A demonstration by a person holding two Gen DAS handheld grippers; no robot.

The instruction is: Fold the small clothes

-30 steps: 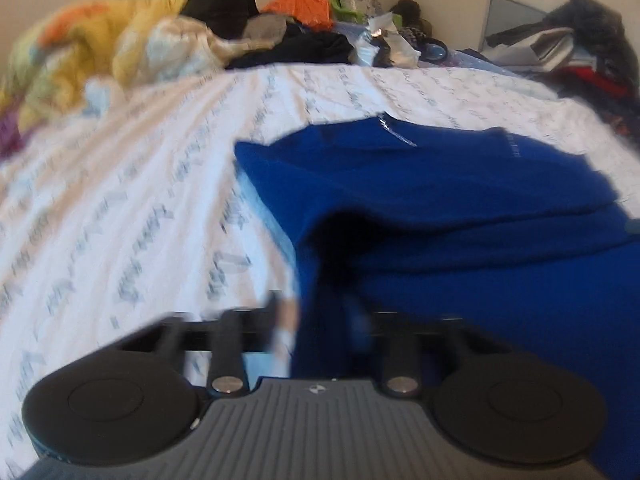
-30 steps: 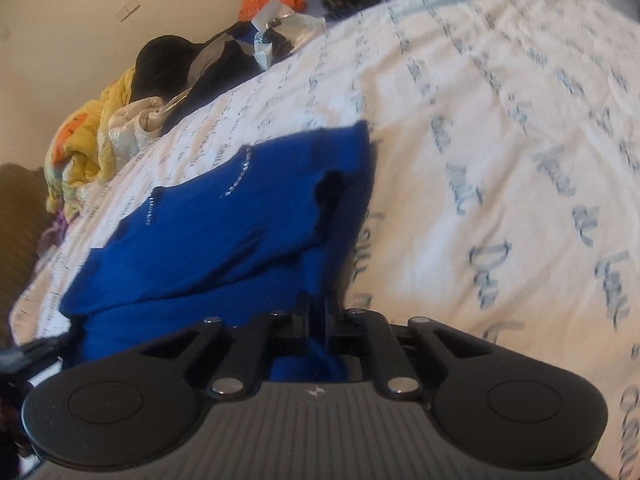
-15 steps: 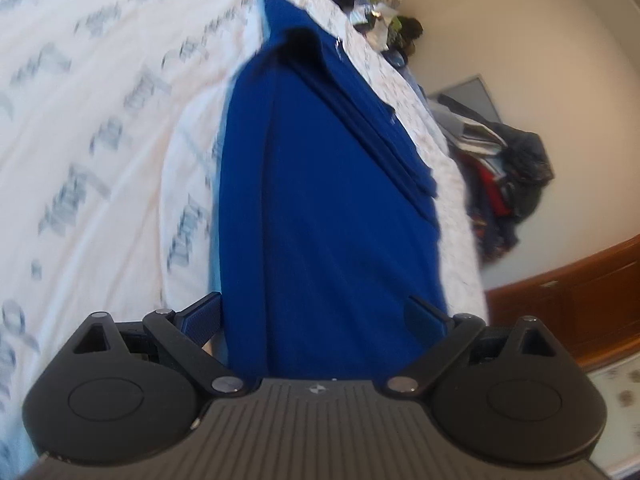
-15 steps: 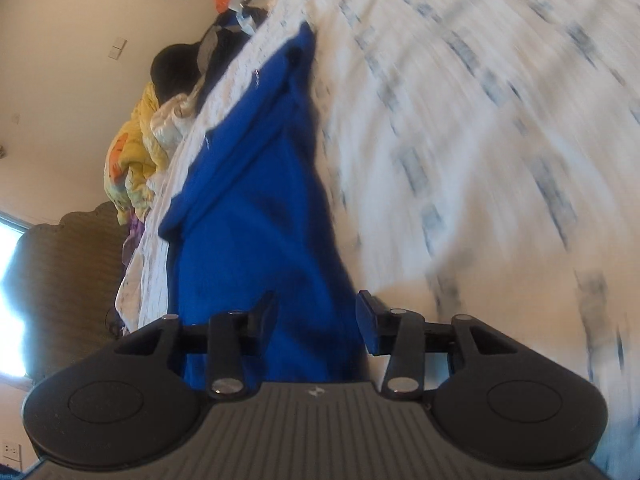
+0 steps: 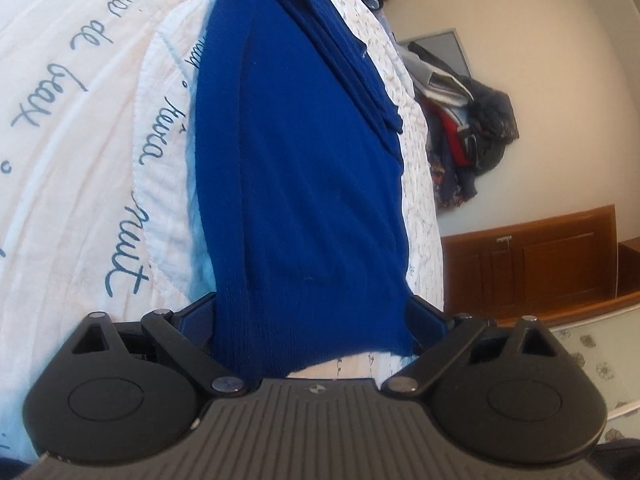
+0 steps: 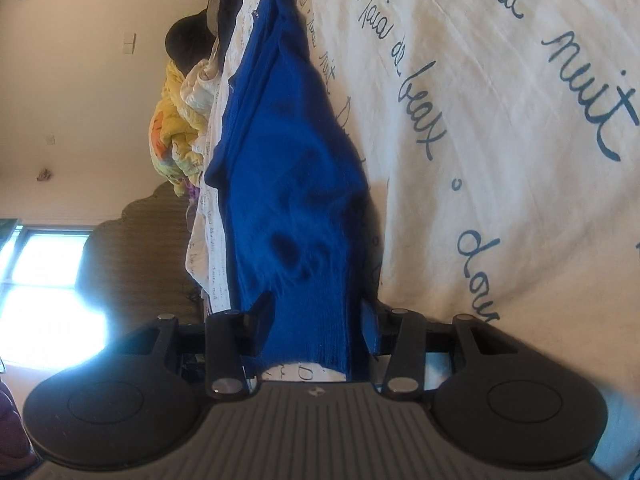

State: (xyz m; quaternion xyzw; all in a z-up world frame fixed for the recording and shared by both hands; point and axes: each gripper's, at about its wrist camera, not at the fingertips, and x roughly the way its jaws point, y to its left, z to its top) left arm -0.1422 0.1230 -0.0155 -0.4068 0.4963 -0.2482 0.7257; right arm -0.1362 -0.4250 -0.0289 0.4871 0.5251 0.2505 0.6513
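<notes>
Fingers of left gripper (image 5: 312, 320) and right gripper (image 6: 316, 320) spread, straddling blue sweater (image 5: 304, 168) on bedspread (image 6: 500, 100) lettered "nuit".

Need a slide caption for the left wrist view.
Open left hand-held gripper straddling the blue sweater's hem on the script-printed bedspread.

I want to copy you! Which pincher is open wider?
The left gripper: its fingers sit clear of the blue sweater; the right gripper's almost touch it.

Cream walls (image 5: 520, 20), wooden cabinet (image 5: 532, 264), bright window (image 6: 44, 280), script-printed white bedspread (image 6: 500, 120), scalloped headboard (image 6: 136, 248)
</notes>
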